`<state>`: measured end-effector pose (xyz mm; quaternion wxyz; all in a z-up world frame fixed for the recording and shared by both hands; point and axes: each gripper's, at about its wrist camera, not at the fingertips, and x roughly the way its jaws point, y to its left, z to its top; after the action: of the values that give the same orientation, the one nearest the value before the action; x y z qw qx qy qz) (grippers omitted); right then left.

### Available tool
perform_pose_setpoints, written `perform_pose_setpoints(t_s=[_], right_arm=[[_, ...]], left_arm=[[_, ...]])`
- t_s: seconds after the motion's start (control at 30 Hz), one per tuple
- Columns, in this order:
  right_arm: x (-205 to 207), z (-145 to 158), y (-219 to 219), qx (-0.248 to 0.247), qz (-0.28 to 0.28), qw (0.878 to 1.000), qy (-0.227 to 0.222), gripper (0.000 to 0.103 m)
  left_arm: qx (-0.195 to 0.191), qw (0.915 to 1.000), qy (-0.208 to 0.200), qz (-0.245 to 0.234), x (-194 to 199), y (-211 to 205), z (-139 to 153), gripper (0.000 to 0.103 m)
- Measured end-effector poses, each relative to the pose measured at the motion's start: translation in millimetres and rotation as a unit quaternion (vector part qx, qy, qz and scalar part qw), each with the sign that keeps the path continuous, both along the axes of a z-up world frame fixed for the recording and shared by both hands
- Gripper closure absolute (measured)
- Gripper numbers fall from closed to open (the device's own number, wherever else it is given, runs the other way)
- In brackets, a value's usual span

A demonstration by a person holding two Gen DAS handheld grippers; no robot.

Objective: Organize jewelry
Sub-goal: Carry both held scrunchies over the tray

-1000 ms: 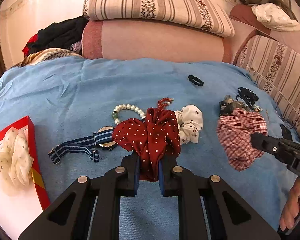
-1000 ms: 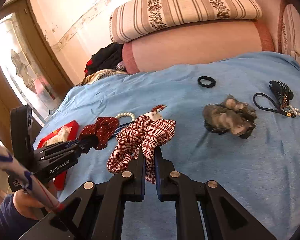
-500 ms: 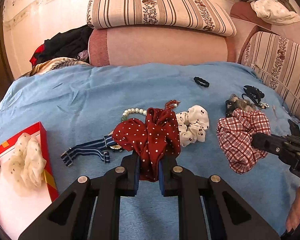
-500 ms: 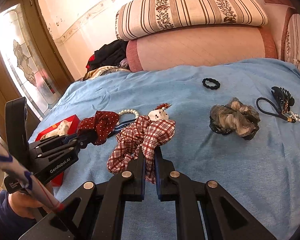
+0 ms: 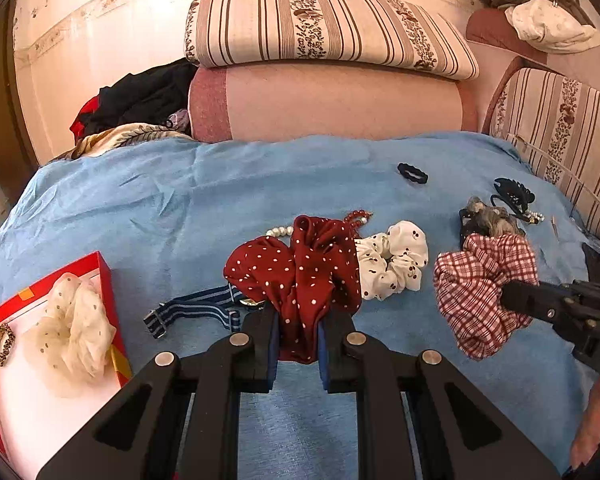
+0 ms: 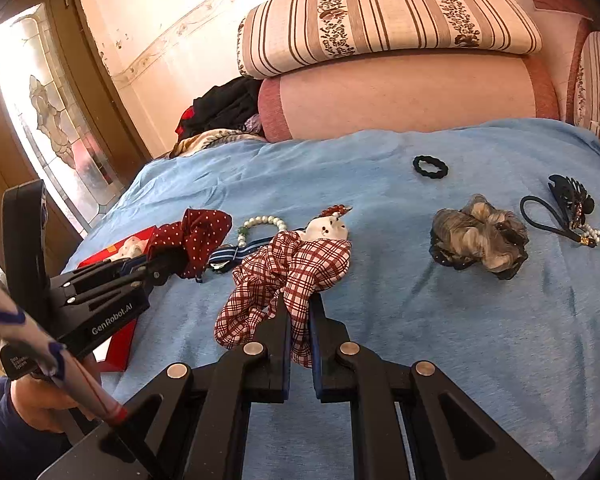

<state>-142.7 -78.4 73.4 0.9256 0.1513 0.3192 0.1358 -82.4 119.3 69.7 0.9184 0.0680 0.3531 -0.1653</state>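
We hold a scrunchie in each hand: the left gripper (image 5: pixel 297 344) is clamped on the red dotted scrunchie (image 5: pixel 300 272), the right gripper (image 6: pixel 300 332) on the plaid scrunchie (image 6: pixel 288 276). Both hang just above the blue blanket (image 5: pixel 140 208). Over the last second the red box (image 5: pixel 102 276) has slid further into the left view, so we are carrying both toward it. A cream scrunchie (image 5: pixel 70 328) already lies inside. The watch (image 5: pixel 196 312), pearl bracelet (image 6: pixel 264 224) and white scrunchie (image 5: pixel 396 264) remain on the blanket.
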Motion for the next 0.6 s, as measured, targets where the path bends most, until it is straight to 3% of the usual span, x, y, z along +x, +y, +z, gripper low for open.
perform_pose_setpoints(t_s=[0.6], right_arm=[[-11,14,65,0.042,0.041,0.998,0.001,0.094]], left_arm=[[-0.029,0.9984,-0.028,0.038,-11,59,28,0.088]])
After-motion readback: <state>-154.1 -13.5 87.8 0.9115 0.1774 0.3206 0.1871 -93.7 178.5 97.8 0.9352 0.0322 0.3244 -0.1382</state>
